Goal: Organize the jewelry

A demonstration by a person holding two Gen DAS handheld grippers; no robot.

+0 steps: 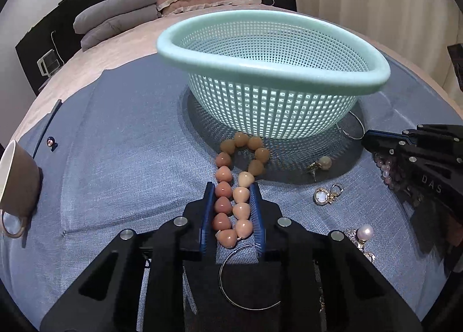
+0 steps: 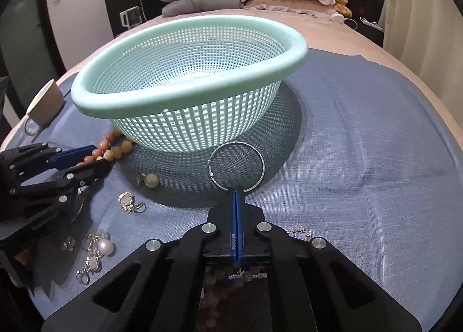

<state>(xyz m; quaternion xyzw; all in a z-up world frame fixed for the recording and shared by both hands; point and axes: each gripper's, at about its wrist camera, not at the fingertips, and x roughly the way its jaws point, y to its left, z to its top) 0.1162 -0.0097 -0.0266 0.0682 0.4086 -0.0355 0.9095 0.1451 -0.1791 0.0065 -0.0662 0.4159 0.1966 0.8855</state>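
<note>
A mint mesh basket stands on a blue cloth; it also shows in the right wrist view. My left gripper lies low on the cloth with its jaws closed around an orange bead bracelet, which also shows in the right wrist view. My right gripper is shut, its tips at the near edge of a silver hoop. It also shows in the left wrist view. A pinkish bead string lies under it.
Loose earrings lie between the grippers: a round-bead stud, a gold-framed drop, a pearl earring. Another silver hoop lies under my left gripper. A brown cup lies tipped at the left. Pillows lie behind.
</note>
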